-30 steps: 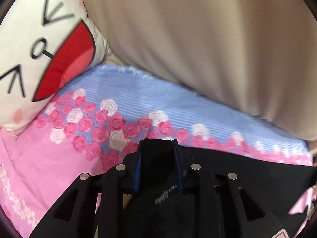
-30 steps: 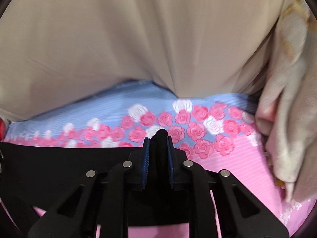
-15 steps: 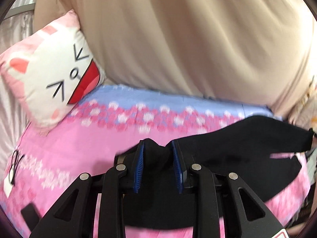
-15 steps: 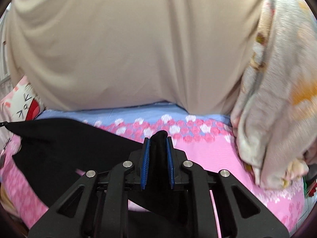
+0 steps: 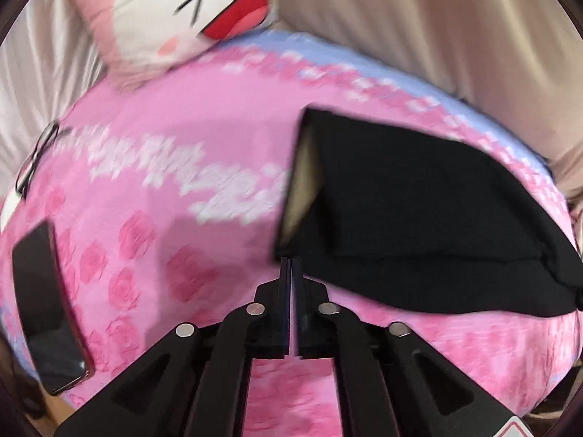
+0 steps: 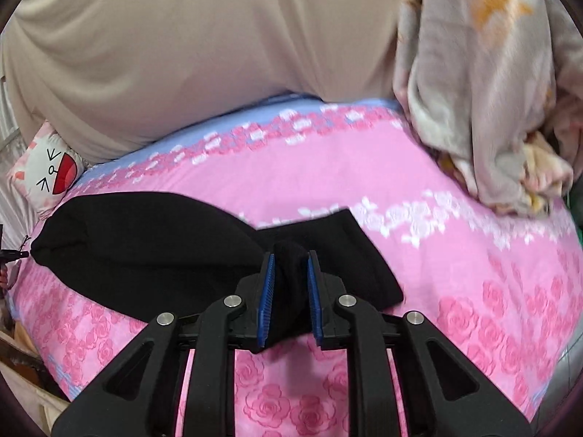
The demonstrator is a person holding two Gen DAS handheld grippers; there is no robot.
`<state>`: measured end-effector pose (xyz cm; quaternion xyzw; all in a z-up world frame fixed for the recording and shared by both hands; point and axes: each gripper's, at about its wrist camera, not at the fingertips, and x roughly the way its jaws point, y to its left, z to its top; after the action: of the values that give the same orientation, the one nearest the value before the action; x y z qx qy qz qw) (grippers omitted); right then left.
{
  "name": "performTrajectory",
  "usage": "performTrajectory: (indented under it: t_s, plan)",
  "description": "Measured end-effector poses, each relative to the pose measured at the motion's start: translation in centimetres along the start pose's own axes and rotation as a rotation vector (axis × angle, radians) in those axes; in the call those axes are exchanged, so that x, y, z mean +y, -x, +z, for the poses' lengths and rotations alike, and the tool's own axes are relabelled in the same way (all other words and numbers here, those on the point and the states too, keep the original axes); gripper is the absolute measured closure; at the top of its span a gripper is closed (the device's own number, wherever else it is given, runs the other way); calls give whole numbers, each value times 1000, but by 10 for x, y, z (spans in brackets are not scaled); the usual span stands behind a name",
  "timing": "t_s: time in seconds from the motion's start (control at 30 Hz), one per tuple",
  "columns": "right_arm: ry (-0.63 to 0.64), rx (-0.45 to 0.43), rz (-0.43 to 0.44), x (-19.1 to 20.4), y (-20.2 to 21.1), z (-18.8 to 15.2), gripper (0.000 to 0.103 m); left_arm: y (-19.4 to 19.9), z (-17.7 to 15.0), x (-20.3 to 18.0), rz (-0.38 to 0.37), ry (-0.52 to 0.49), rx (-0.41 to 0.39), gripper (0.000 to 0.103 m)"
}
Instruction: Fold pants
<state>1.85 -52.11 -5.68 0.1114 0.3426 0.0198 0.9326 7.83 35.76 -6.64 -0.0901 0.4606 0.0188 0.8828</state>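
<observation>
The black pants (image 5: 419,200) lie spread over the pink rose bedsheet (image 5: 182,138), their open end showing a pale lining. My left gripper (image 5: 290,264) is closing, its jaws almost together. Only the pants' near corner meets its tips, and no cloth fills the pads further back. In the right wrist view the pants (image 6: 145,240) stretch away to the left. My right gripper (image 6: 290,258) is shut on a thick bunch of that black cloth between its blue pads (image 6: 267,284).
A dark phone (image 5: 43,309) and a pair of glasses (image 5: 36,156) lie at the bed's left edge. A cat-face pillow (image 5: 182,11) and beige drapery (image 6: 200,36) are at the far side. A patterned blanket (image 6: 473,91) is heaped at the right.
Both grippers have drawn back from the far side of the bed, pulling the pants with them. The thick bunch in the left jaws has shrunk to a corner, and those jaws have narrowed.
</observation>
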Motion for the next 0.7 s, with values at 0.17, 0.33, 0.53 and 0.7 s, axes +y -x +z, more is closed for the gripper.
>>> performTrajectory:
  t_s: [0.17,0.33,0.53,0.7]
  plan:
    - [-25,-45,-5,1,6,6,86,-4,11,-32,80,-14,-77,9]
    - [-21,-33,-7,4,4,7,86,-21,18,-32,-10,83,-13,10]
    - [-31,-28,-17,3,2,8,85,-36,25,-37,-64,120,36,100]
    - [-21,-49,-28,6,9,13,85,18,43,-22,-130,105,-93,100]
